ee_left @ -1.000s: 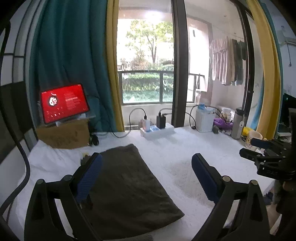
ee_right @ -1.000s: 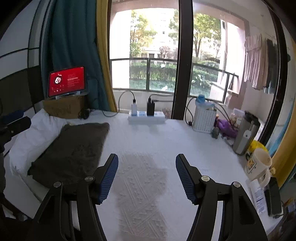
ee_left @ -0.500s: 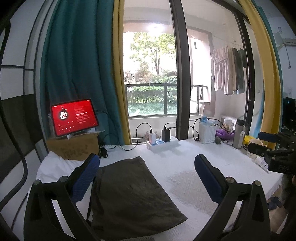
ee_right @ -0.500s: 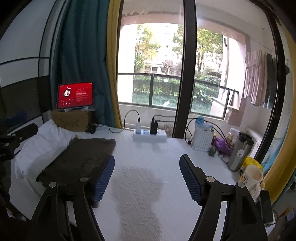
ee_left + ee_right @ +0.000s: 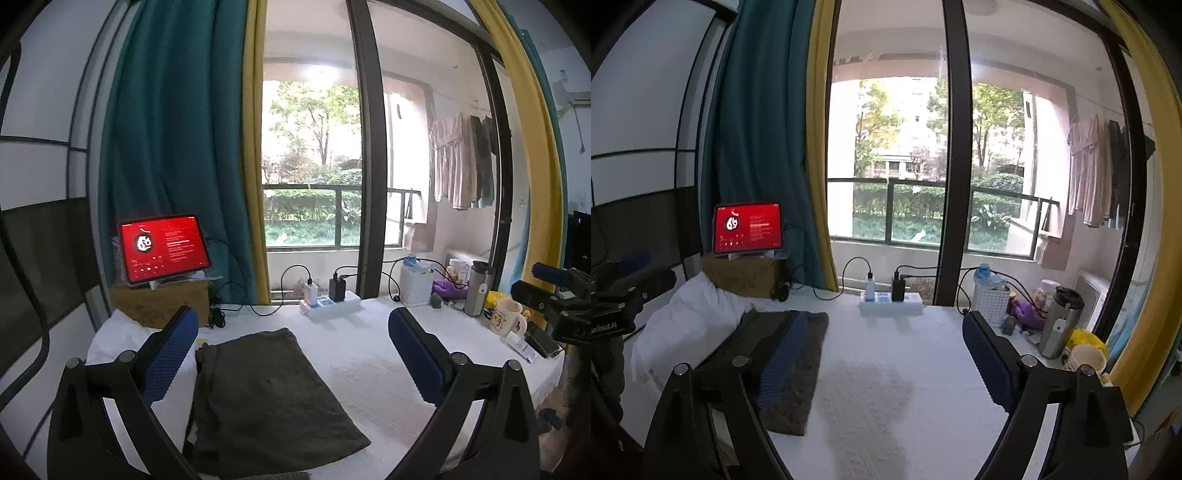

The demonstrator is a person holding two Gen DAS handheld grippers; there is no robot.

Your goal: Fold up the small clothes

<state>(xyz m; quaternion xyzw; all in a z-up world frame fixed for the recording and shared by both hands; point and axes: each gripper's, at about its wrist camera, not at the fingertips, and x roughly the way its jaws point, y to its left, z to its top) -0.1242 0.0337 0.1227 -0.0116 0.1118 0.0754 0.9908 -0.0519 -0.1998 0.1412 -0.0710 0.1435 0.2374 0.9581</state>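
Folded dark garment (image 5: 266, 398) is lying left of the power strip (image 5: 328, 304), looking soft and limp, best pinched at a corner; left gripper (image 5: 291, 354) and right gripper (image 5: 882, 365) are hanging spread, empty, the right's jaws just having widened.

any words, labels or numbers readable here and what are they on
"...Robot.AI": white print on the black body of the left tool at the right wrist view's left edge; the first letters are unclear.
Red-screened tablet: white lines of text beside a round white picture, too small to read.
Cream ceramic mug: a printed picture, no legible words.
Silver steel flask: a small white tag, unreadable.
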